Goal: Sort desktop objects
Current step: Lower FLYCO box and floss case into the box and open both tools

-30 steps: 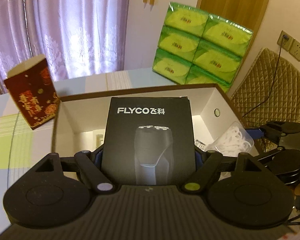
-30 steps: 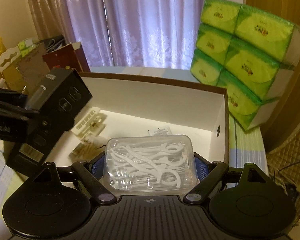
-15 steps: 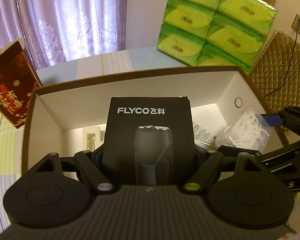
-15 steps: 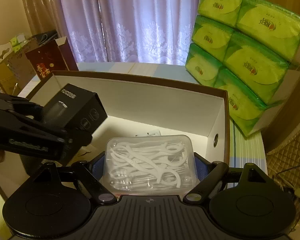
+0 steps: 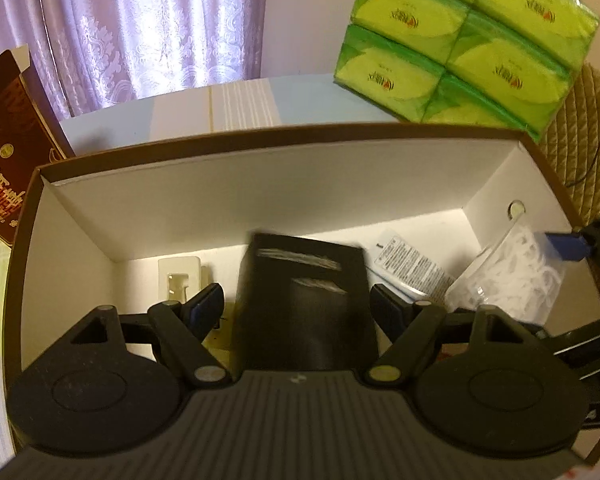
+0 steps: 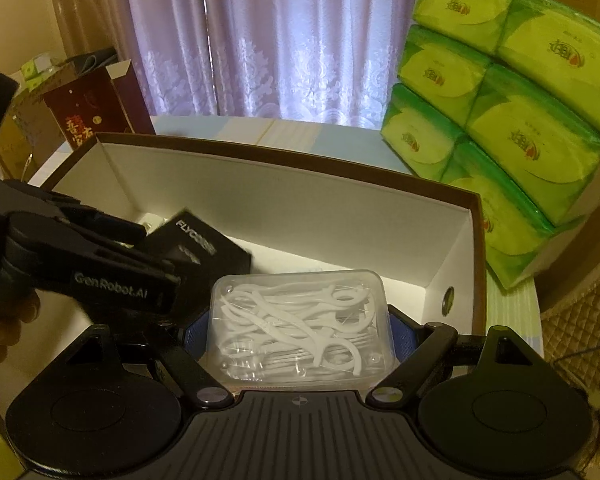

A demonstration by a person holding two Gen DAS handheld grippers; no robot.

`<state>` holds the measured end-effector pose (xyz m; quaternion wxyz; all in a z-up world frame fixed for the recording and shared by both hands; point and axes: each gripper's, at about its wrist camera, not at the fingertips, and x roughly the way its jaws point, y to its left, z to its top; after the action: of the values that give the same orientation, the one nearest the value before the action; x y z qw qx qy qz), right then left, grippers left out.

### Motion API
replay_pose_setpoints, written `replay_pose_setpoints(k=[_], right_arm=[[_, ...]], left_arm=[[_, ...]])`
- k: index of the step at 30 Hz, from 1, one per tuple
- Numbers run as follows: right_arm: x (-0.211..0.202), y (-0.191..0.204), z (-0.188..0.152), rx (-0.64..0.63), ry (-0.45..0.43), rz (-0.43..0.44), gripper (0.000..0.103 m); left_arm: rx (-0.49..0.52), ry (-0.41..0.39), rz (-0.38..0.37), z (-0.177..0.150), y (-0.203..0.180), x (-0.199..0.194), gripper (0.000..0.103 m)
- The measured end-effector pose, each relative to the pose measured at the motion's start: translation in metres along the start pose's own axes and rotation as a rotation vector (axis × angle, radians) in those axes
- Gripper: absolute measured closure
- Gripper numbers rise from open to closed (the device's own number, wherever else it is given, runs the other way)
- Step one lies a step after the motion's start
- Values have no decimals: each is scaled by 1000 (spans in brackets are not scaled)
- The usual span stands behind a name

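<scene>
Our left gripper, bottom centre of the left wrist view, has its jaws spread wide, clear of the blurred black FLYCO shaver box between them, inside the white-lined brown cardboard box. Our right gripper is clamped on the clear plastic case of white floss picks, low over that box's right half. Further back: dark red carton upper left, stacked green tissue packs upper right.
</scene>
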<state>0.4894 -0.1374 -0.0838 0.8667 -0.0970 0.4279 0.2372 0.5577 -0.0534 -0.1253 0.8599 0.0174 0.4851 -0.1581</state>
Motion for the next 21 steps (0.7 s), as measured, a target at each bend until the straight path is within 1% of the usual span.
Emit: replay_pose_setpoints(k=[12,14,17,19,20,21], right_arm=[[11,-2,8,-32,7,-21,20],[12,-3,10,-18,-10,-27,20],[12,-6,13,2,-60,-36,19],[8,-6,13,3,-117,-34,14],[6,-6,14,-1,-142,-43,6],[3,-6,14,-6,-156,-48,3]], left_arm=[[3,-3,29,0,14,-4,26],[4,-5,31,0,14,-5,25],[-3,-10,31,1,15,-7,23],[-2,-15,37,0,15,-8,22],[-1,-16,40,1,16,-9,21],[-1,-19,44,0,16,-10,20]])
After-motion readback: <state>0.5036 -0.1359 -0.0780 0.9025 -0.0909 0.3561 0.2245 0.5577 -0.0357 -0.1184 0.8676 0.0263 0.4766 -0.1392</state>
